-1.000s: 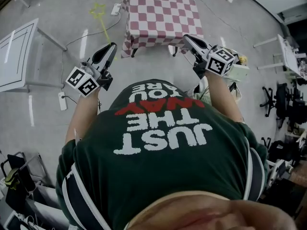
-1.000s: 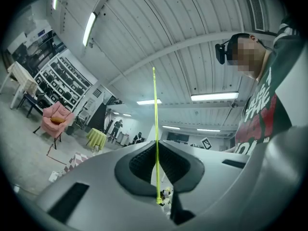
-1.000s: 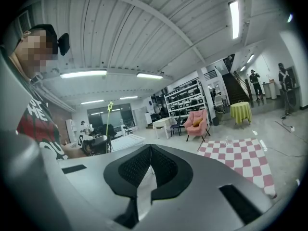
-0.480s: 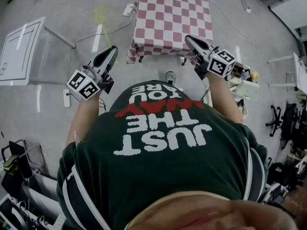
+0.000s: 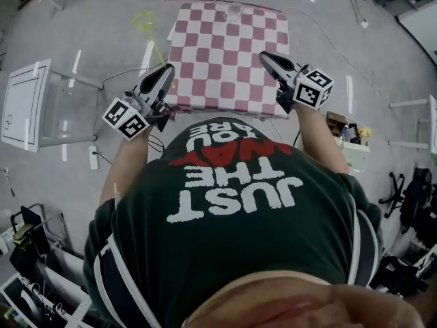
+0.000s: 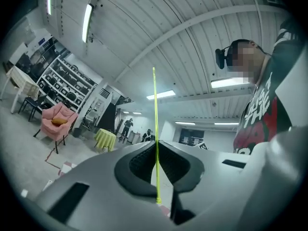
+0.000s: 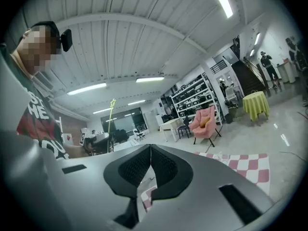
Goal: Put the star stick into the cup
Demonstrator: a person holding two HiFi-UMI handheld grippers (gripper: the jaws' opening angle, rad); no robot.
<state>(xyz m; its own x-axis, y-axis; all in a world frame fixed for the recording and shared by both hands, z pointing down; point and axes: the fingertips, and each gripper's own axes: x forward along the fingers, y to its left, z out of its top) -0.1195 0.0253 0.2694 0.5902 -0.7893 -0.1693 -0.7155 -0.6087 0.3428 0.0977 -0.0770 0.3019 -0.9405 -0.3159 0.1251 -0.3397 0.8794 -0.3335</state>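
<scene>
The left gripper is clamped tight on the thin yellow star stick, which runs straight up between the closed pads. The stick rises ahead of the jaws, its star tip out past the gripper and off the left edge of the checkered table. The right gripper is empty, with its jaws pressed together.

Over the past second the person has walked up to the table. A moment ago both grippers hung over bare floor short of the red-and-white cloth; now their tips reach its near edge, with the left at the near left corner and the right above the near right side. The clear cup, not in the head view a second ago, now shows at the table's far edge.

The carry appears close to done, with the placing still to come. The cup stands beyond both grippers, across the whole cloth, roughly between their lines and a little nearer the right one. It is well apart from the star tip, which points away to its left.
</scene>
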